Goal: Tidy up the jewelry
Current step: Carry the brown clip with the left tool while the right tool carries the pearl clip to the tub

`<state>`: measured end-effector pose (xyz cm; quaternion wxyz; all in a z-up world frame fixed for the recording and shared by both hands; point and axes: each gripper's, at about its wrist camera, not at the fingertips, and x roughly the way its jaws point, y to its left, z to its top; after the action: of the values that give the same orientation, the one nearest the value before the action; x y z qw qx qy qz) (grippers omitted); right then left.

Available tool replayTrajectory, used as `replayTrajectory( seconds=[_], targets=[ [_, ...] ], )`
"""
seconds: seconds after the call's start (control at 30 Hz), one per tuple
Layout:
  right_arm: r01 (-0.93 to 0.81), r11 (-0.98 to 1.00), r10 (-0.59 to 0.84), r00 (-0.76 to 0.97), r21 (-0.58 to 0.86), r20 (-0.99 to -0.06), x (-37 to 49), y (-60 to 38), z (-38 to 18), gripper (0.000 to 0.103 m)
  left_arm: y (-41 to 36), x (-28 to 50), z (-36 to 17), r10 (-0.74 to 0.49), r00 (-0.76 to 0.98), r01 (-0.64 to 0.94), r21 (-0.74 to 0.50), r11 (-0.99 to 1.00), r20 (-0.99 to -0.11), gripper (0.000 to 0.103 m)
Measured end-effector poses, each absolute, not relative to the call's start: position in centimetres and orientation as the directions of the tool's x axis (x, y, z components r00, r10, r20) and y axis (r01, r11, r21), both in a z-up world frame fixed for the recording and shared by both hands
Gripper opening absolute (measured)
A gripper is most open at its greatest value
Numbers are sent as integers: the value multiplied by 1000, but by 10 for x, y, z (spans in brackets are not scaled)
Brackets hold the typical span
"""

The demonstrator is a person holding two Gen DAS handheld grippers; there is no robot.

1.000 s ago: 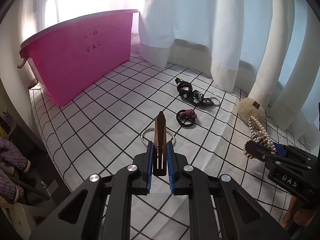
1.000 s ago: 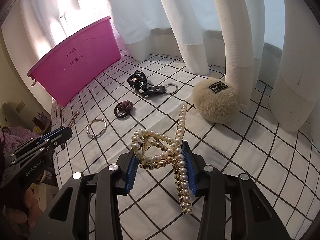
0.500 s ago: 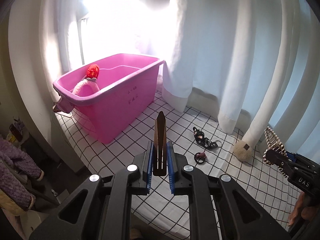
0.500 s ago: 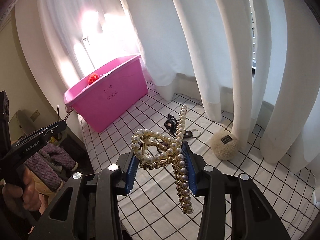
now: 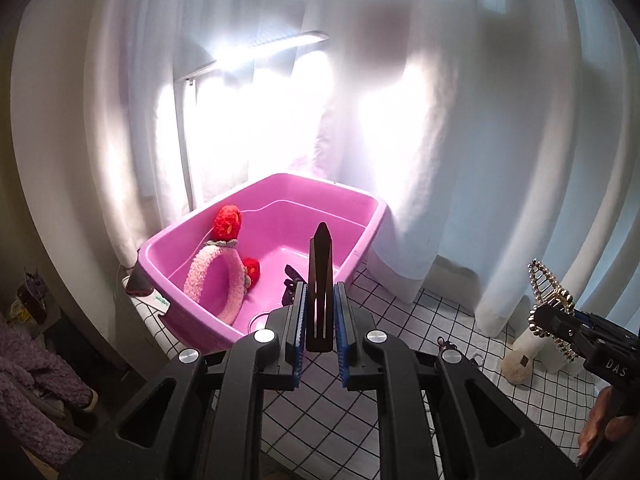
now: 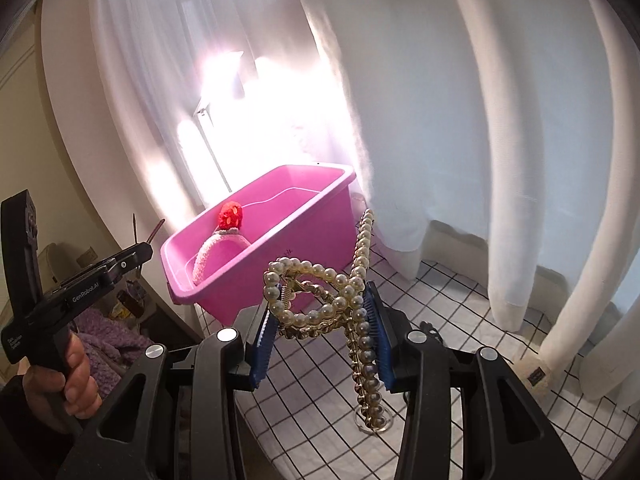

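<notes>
Left wrist view. The left gripper is seen closed almost fully on a flat brown clip, which stands upright between its fingers, in front of and above the pink bin. A pink headband with red pompoms and a small dark item, too dim to identify, are already held in the bin; these steps are judged done. At the right edge the right gripper is shown with the pearl clip. On the checked cloth a dark accessory and a cream puff are left to be stored. The cloth's support is cut off, so it cannot be named.

Right wrist view. The right gripper is seen partly open, its fingers pressed on the pearl clip, carried clear of the cloth and short of the bin. The left gripper is held by a hand at the left edge; its clip is reduced to thin slivers. A ring is partly hidden behind the pearls. The window area is overexposed. Both clips are judged still to be dropped in.
</notes>
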<state>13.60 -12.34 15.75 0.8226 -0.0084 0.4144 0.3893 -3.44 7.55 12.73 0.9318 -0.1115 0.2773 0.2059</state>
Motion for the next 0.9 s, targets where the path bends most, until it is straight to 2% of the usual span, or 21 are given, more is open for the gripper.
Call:
replayTrajectory(
  seconds=[0.23, 0.4, 0.6, 0.9],
  targets=[
    [-669, 680, 648, 357, 300, -673, 155, -29, 159, 40, 153, -6, 136, 292, 789, -402, -96, 911, -541, 13],
    [-692, 661, 657, 347, 291, -669, 172, 35, 158, 40, 200, 19, 128, 254, 789, -379, -117, 918, -560, 13],
    [-702, 645, 648, 292, 302, -704, 198, 95, 142, 40, 239, 42, 107, 212, 760, -371, -142, 918, -615, 13],
    [-703, 643, 560, 161, 304, -813, 226, 159, 96, 40, 280, 72, 63, 119, 656, -373, -183, 910, -746, 13]
  ],
)
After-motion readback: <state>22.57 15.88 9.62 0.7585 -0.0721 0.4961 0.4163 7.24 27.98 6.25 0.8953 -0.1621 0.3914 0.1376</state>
